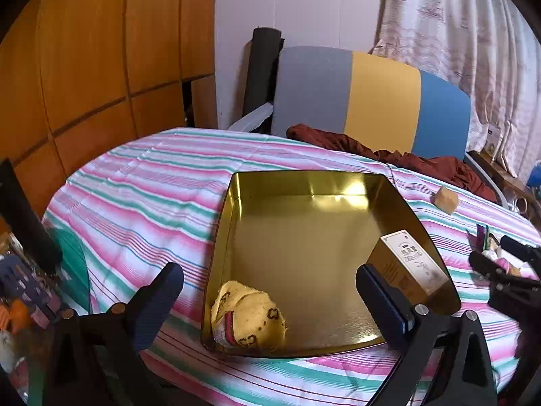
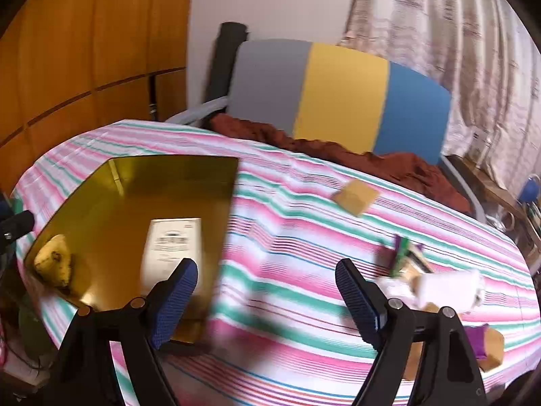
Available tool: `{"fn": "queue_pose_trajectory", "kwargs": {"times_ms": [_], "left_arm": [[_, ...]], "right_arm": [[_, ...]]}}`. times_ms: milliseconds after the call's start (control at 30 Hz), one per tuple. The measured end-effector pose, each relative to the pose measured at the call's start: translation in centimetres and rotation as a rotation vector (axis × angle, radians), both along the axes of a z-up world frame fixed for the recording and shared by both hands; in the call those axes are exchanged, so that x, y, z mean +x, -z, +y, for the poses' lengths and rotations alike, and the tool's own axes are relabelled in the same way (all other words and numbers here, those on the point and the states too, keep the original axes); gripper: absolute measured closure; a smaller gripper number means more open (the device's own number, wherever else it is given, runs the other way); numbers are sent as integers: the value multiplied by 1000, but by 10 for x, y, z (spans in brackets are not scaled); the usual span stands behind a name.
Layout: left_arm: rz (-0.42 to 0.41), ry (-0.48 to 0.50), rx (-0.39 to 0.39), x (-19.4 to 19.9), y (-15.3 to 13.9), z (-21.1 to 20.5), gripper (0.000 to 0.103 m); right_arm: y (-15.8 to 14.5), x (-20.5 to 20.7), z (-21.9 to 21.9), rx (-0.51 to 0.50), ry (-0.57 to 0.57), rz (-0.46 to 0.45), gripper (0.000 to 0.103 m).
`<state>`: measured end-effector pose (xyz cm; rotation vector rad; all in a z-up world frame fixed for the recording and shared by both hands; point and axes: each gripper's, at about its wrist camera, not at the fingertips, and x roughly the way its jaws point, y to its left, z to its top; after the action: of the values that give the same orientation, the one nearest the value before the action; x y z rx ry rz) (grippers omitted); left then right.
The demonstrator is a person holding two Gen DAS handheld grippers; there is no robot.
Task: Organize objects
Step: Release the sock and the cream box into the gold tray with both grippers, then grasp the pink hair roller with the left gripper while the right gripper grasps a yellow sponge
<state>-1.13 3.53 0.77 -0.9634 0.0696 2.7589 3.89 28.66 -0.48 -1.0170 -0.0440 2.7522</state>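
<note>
With both the left hand-held gripper (image 1: pixel 268 299) and right hand-held gripper (image 2: pixel 267 292) wide open and empty, I steer the right one toward the loose packets (image 2: pixel 410 264) at the counter's right edge (image 2: pixel 500 291), beside the gold tray (image 2: pixel 233 182), gripping one cleanly.

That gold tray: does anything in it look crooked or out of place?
Yes. The box leans tilted against the tray's right wall instead of lying flat. The rolled cloth sits in the near-left corner. Other small items lie loose on the tablecloth.
</note>
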Motion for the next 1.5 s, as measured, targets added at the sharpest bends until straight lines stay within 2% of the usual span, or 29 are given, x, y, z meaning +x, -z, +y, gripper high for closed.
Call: {"fn": "queue_pose_trajectory", "kwargs": {"times_ms": [233, 467, 633, 667, 767, 833, 1100, 1200, 1367, 1433, 1500], "left_arm": [[37, 41, -28, 8, -15, 15, 0], [70, 90, -63, 14, -27, 37, 0], [81, 134, -103, 18, -31, 59, 0], [84, 140, -111, 19, -32, 63, 0], [86, 174, -129, 21, -34, 78, 0], [85, 195, -139, 23, -35, 88, 0], [75, 366, -125, 32, -38, 145, 0], [56, 455, -92, 36, -38, 171, 0], [-41, 574, -53, 35, -27, 218, 1], [-54, 604, -58, 38, -21, 234, 1], [-65, 656, -70, 42, -13, 251, 9]], "right_arm": [[-3, 13, 58, 6, 65, -50, 21], [-18, 30, 133, -18, 176, -8, 20], [-17, 45, 179, -64, 267, 20, 7], [-16, 48, 189, -77, 297, 25, 0], [-11, 55, 211, -175, 368, 42, 0], [-13, 60, 219, -190, 406, 59, 0], [-12, 91, 260, -314, 620, 121, 0], [-8, 102, 276, -367, 707, 121, 0], [-6, 113, 286, -430, 747, 135, 0], [-6, 114, 287, -438, 743, 138, 0], [-6, 113, 286, -446, 731, 131, 0]]}}
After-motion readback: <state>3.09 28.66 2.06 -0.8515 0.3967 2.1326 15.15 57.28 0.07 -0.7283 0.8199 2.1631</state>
